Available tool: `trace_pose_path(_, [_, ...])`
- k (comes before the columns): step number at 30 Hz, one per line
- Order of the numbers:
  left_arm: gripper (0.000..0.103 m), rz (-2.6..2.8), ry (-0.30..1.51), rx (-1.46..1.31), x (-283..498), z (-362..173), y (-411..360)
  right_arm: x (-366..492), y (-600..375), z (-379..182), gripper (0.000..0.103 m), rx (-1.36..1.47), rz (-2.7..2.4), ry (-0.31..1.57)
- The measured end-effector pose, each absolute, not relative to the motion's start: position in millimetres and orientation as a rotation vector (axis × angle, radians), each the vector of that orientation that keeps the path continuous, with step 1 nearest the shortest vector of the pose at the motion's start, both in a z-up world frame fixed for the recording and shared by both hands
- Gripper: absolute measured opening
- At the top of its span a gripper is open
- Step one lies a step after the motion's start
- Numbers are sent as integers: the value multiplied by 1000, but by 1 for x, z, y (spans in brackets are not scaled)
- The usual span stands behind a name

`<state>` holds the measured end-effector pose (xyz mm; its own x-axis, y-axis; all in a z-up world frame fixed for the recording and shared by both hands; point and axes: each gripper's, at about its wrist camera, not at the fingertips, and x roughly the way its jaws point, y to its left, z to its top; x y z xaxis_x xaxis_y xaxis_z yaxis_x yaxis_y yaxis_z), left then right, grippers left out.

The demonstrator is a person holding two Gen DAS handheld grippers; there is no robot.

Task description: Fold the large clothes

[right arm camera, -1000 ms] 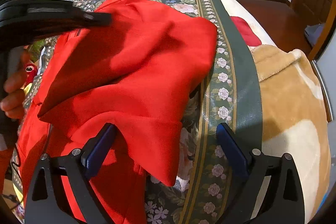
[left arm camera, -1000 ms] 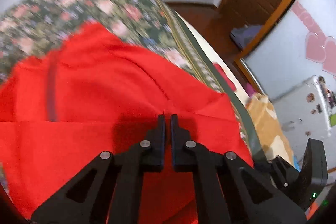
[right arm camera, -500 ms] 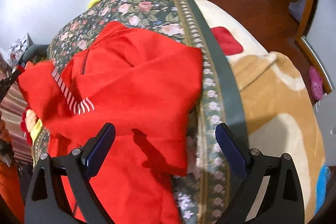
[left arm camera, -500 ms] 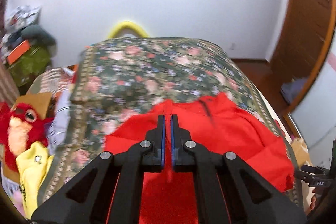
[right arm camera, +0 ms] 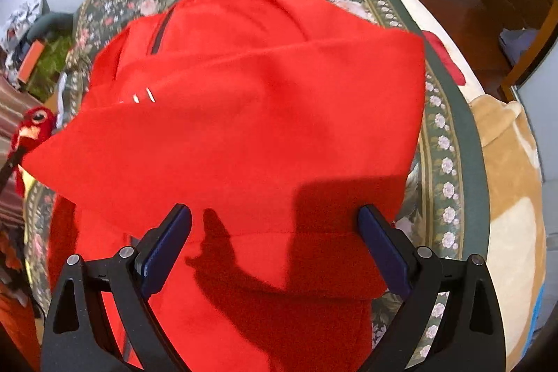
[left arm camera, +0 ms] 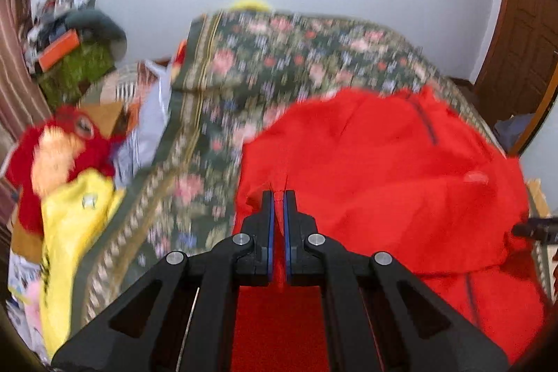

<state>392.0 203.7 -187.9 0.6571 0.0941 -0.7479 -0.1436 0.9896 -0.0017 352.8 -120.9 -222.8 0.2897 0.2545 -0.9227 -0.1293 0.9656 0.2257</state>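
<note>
A large red garment (left arm camera: 383,169) with a dark zip lies on the floral bedspread (left arm camera: 265,65). My left gripper (left arm camera: 278,197) is shut on a fold of the red fabric at its left edge and holds it stretched out. In the right wrist view the garment (right arm camera: 265,114) spreads wide, folded over itself, its left corner pulled out to the left. My right gripper (right arm camera: 275,222) is open, its blue-padded jaws wide apart just above the garment's near part, holding nothing.
A red plush toy (left arm camera: 66,142) and yellow cloth (left arm camera: 73,225) lie left of the bed, with clutter (left arm camera: 69,33) behind. A tan blanket (right arm camera: 505,169) hangs off the bed's right side. A wooden door (left arm camera: 523,23) stands at the right.
My left gripper has pulled the gripped red fabric out to the left, spreading the fold across the garment. My right gripper has come in over the garment's near part, still open.
</note>
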Motion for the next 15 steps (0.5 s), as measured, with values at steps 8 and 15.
trace_pose_path(8, [5,114,1034,-160,367,-263,234,343,-111,-221,96,51,257,1260])
trace_pose_path(15, [9,84,1088,-314,349,-285,248,336,-112,-225,96,21,254,1275])
